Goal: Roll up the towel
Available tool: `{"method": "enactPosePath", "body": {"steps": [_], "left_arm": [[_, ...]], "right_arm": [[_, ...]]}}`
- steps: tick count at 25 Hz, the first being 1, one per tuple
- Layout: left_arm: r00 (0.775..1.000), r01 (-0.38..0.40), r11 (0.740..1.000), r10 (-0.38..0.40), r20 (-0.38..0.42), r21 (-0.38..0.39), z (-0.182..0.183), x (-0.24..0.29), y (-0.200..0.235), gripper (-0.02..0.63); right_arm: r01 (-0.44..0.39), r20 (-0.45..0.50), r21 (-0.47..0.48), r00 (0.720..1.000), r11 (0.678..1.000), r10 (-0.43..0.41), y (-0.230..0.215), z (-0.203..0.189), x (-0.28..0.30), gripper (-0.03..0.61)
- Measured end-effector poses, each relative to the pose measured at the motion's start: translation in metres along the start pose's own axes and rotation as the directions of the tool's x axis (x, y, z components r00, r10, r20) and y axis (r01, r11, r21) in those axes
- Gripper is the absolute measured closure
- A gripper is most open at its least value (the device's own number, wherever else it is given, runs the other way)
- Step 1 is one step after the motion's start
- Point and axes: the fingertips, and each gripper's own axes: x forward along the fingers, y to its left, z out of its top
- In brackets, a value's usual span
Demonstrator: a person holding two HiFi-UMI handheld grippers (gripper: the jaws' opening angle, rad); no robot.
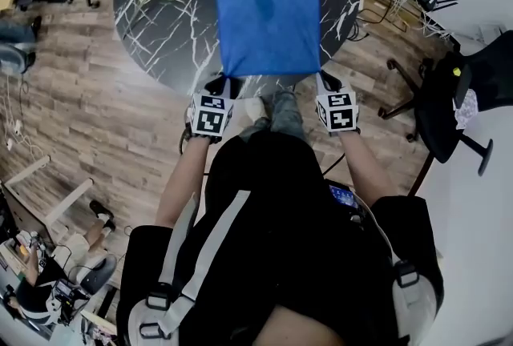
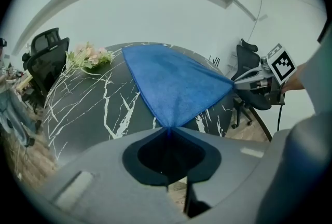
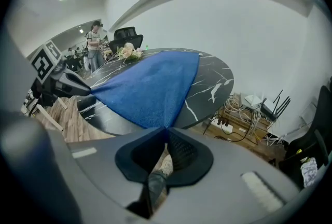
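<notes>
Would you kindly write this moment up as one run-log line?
left tool: shut on blue towel, near-left corner | right tool: shut on near-right corner | state: spread, unrolled, on marble table

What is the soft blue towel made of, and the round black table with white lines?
The blue towel looks like microfibre or terry cloth: matte, with a fine fuzzy nap. The round black table looks like polished marble or a marble-look top: white veins, slight sheen; which, I cannot tell.
</notes>
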Motion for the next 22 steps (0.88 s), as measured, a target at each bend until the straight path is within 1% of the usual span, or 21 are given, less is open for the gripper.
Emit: {"method": "enactPosePath", "body": {"steps": [7, 10, 13, 16, 22], "left_arm": [[1.0, 0.002, 1.0, -0.002, -0.007, -0.019, -0.014, -0.01, -0.012, 0.584], [1.0, -0.006, 1.0, 0.005, -0.005, -0.021, -0.01, -0.011, -0.009, 0.583], [1.0, 0.0, 0.998, 0.001, 0.003, -0.055, 0.004, -0.015, -0.004, 0.583], [1.0, -0.001, 0.996, 0.003, 0.022, -0.09, 0.025, -0.015, 0.006, 0.581], [0.999, -0.019, 0.997, 0.021, 0.03, -0.076, 0.069, -0.004, 0.031, 0.581]], "right_arm": [[-0.011, 0.001, 0.03, 1.0, 0.999, 0.011, 0.005, -0.011, -0.018, 0.56], [-0.017, 0.005, 0.051, 1.0, 0.999, 0.017, 0.004, -0.007, -0.017, 0.558], [-0.029, -0.012, 0.096, 0.999, 0.995, 0.03, 0.001, 0.002, -0.013, 0.558], [-0.038, -0.003, 0.125, 0.999, 0.991, 0.038, -0.007, 0.019, -0.009, 0.557], [-0.033, 0.013, 0.114, 0.999, 0.993, 0.032, -0.023, 0.064, 0.009, 0.557]]}}
